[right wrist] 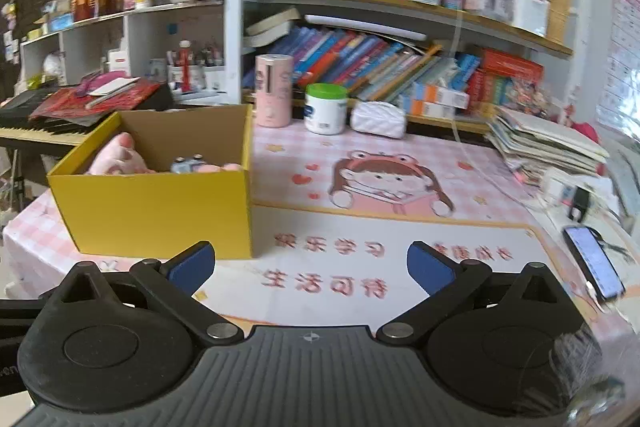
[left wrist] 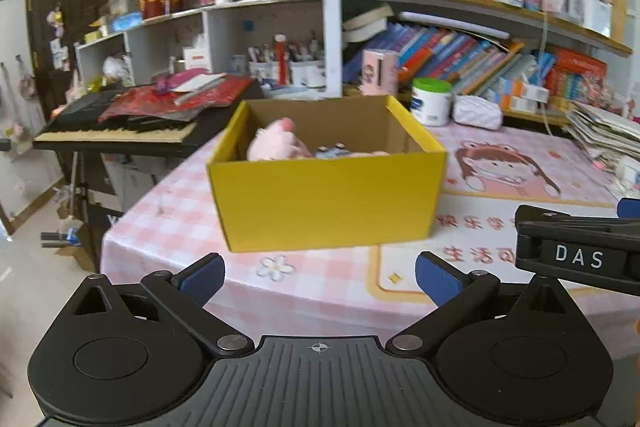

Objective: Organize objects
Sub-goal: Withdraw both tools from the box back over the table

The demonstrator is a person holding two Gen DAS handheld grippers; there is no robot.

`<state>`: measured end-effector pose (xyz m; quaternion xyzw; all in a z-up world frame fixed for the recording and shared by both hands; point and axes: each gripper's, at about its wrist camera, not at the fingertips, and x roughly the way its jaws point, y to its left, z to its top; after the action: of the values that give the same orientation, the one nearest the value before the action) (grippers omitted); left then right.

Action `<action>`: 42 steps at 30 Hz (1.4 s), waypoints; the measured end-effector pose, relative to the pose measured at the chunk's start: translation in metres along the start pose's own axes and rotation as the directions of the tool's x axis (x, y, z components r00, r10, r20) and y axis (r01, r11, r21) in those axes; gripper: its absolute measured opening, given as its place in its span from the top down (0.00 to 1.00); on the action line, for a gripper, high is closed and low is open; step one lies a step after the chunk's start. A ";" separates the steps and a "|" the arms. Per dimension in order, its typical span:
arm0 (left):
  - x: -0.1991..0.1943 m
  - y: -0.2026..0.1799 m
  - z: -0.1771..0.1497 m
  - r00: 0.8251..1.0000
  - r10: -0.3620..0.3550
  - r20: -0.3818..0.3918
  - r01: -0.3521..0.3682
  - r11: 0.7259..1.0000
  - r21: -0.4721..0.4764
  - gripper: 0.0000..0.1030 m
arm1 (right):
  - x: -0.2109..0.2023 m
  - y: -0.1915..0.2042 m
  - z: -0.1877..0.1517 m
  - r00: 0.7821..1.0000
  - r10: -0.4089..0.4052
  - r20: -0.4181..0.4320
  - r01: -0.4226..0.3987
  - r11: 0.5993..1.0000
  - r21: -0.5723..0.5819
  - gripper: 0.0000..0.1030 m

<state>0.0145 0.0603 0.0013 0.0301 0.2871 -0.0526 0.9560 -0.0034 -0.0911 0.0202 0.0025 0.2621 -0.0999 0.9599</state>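
A yellow cardboard box [left wrist: 326,205] [right wrist: 160,211] stands open on the pink checked tablecloth [left wrist: 176,223]. Inside lie a pink plush toy [left wrist: 276,143] [right wrist: 114,157] and a small blue-grey toy [left wrist: 332,150] [right wrist: 187,163]. My left gripper [left wrist: 320,277] is open in front of the box, with nothing between its blue pads. My right gripper [right wrist: 310,267] is also open and empty, to the right of the box over the printed mat [right wrist: 400,239]. Part of the right gripper [left wrist: 580,251] shows at the right edge of the left wrist view.
At the back of the table stand a pink canister [right wrist: 274,91], a white jar with a green lid [right wrist: 325,109] and a white pouch [right wrist: 378,119]. A phone [right wrist: 594,263] lies at the right. Stacked papers [right wrist: 548,143], bookshelves behind, a keyboard [left wrist: 116,131] at left.
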 end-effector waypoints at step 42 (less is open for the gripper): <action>0.011 -0.072 -0.007 0.988 0.145 -0.057 -0.138 0.985 0.103 0.00 | 0.000 -0.047 -0.031 0.968 -0.202 -0.150 0.210 0.977 0.042 0.00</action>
<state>0.0109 -0.0116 -0.0124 0.0994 0.3117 0.0023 0.9450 -0.0281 -0.1350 -0.0038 0.0102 0.3269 -0.2061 0.9223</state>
